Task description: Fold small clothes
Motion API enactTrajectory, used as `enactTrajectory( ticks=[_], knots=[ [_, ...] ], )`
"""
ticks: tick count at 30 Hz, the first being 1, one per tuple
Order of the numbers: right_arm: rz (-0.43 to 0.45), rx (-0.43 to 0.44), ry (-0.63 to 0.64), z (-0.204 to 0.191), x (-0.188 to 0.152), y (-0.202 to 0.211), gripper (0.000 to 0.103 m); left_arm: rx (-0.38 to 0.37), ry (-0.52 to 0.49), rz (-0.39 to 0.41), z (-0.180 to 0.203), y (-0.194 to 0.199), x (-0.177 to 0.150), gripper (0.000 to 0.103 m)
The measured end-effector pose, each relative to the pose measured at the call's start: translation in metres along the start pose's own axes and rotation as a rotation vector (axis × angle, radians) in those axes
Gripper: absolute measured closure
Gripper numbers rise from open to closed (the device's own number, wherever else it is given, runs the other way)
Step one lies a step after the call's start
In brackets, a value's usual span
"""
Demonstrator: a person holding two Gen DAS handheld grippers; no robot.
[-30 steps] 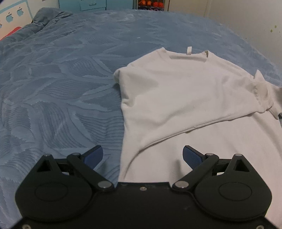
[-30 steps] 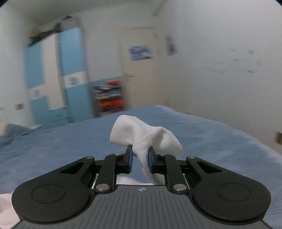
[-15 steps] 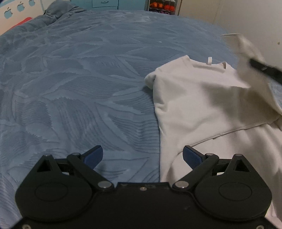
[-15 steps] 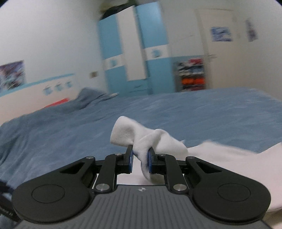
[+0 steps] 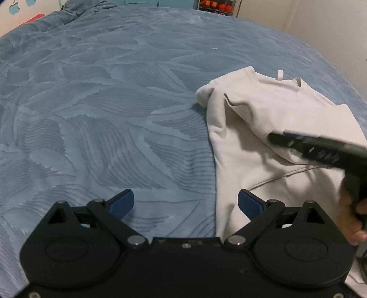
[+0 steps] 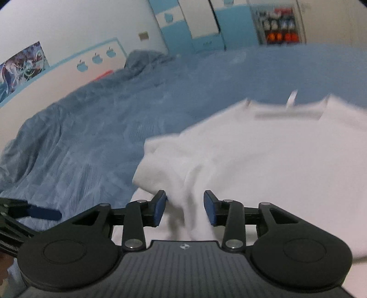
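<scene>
The left gripper [image 5: 185, 203] is hovering low over a blue bedspread [image 5: 96, 110], its two blue-padded fingers spread wide apart and holding nothing. Its left finger is sitting above bare bedspread and its right finger above the near left edge of a white T-shirt [image 5: 270, 119], so the shirt's side edge is running up between the fingers.

The right gripper [image 6: 185, 208] is reaching in over the shirt from the right, its fingers parted about halfway. A bunched fold of white cloth, the shirt's sleeve [image 6: 174, 165], is lying in the gap between the blue pads; the picture is blurred there, and the pads are not looking pressed against the cloth. In the left camera's view this same gripper [image 5: 275, 138] is showing as a dark, smeared bar lying across the shirt, with the person's hand [image 5: 351, 220] gripping its handle at the right edge.

The T-shirt [image 6: 275, 160] is lying on the right side of the bed, neck opening toward the far end with a small white loop at the collar. Its left part is lying doubled over, with a raised crease and a rumpled corner at the shoulder.

Beyond the bed, a blue and white wardrobe [image 6: 201, 20] is standing against the far wall, beside a shelf of orange items [image 6: 278, 25]
</scene>
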State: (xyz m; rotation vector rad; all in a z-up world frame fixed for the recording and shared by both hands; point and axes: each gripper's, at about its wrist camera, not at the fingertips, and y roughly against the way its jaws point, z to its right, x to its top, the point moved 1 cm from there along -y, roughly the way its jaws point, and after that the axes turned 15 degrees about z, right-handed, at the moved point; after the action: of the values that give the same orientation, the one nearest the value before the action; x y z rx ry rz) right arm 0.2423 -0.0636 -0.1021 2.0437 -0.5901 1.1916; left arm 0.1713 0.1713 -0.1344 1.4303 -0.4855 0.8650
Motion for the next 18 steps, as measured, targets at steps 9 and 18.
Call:
enactTrajectory(
  ticks=[9,18],
  knots=[
    [-0.008,-0.120,0.070,0.011,0.002,-0.015,0.054,-0.036,-0.004,0.004,0.022,-0.005,-0.001,0.004],
    [-0.047,-0.127,0.087,0.021,-0.012,-0.017,0.054,-0.030,-0.008,-0.020,0.024,-0.011,-0.008,0.004]
  ],
)
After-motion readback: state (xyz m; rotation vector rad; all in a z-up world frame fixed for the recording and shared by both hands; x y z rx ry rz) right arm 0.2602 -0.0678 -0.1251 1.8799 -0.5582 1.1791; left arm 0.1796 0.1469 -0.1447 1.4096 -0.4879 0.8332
